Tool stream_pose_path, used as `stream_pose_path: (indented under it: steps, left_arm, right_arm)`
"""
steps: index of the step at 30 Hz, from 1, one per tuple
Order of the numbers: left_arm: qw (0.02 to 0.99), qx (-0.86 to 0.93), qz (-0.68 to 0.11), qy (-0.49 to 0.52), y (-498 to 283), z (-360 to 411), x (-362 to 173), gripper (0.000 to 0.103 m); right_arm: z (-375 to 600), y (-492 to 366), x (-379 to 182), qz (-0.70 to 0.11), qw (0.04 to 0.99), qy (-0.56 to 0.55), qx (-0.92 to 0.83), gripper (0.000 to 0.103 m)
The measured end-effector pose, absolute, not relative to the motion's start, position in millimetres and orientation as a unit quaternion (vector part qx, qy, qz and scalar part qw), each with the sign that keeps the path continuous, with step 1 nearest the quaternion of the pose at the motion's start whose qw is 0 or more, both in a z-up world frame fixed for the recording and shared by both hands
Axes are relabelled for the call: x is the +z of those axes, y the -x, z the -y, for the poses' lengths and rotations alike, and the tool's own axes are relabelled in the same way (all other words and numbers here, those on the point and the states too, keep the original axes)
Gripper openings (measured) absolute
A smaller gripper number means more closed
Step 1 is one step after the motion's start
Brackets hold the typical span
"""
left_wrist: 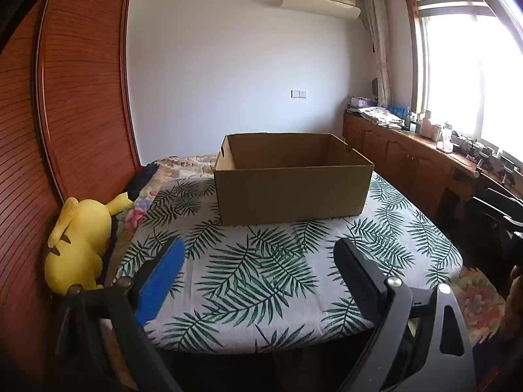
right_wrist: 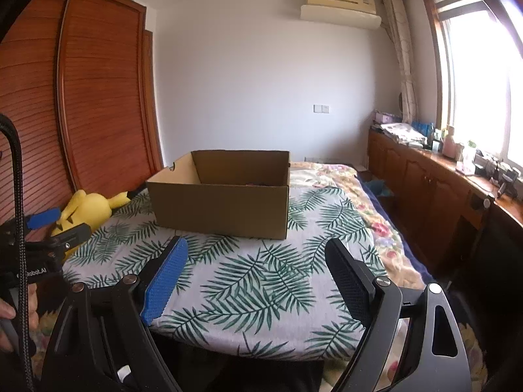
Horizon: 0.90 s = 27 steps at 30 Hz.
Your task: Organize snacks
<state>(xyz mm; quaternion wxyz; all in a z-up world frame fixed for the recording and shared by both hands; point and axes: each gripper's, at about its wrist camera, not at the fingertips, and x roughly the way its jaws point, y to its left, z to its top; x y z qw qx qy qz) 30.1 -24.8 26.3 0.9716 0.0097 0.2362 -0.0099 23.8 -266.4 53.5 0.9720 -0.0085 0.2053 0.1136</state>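
While you hold both grippers over the bed, a rectangular corrugated cardboard box (left_wrist: pixel 294 192) sits open-topped on a smooth cloth (left_wrist: pixel 248 271) printed with green fern leaves. A soft yellow plush toy (left_wrist: pixel 78 241) lies at the left, against ribbed wooden wardrobe doors (left_wrist: pixel 81 98). Your left gripper (left_wrist: pixel 261 254) has its fingers spread wide, holding nothing (one pad is textured blue, the other black). Your right gripper (right_wrist: pixel 258 254) is likewise spread wide and empty, well short of the box. Snacks cannot be made out.
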Motion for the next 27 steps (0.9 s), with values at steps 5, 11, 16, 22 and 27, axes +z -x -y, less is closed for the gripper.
stream_pose_path:
  steps: [5, 11, 16, 22, 27]
  left_arm:
    - [0.970, -0.012, -0.242, -0.010, -29.3, 26.2, 22.9, 0.093]
    - [0.970, -0.011, -0.241, -0.009, -28.3, 27.3, 23.8, 0.093]
    - [0.971, -0.010, -0.239, -0.009, -27.1, 27.1, 23.5, 0.093]
    - [0.971, -0.011, -0.240, -0.008, -26.2, 28.1, 23.3, 0.093]
    - [0.972, -0.009, -0.236, -0.009, -24.2, 28.2, 24.4, 0.093]
  right_arm:
    - [264.3, -26.1, 49.2, -0.207, 0.972, 0.006, 0.114, 0.087]
    - [267.5, -27.8, 48.4, -0.205, 0.973, 0.003, 0.106, 0.087]
    - [268.0, -25.8, 48.7, -0.202, 0.974, 0.007, 0.104, 0.087]
    - [266.1, -23.7, 49.0, -0.200, 0.974, 0.010, 0.104, 0.087]
    - [265.0, -23.6, 48.8, -0.199, 0.974, 0.010, 0.105, 0.087]
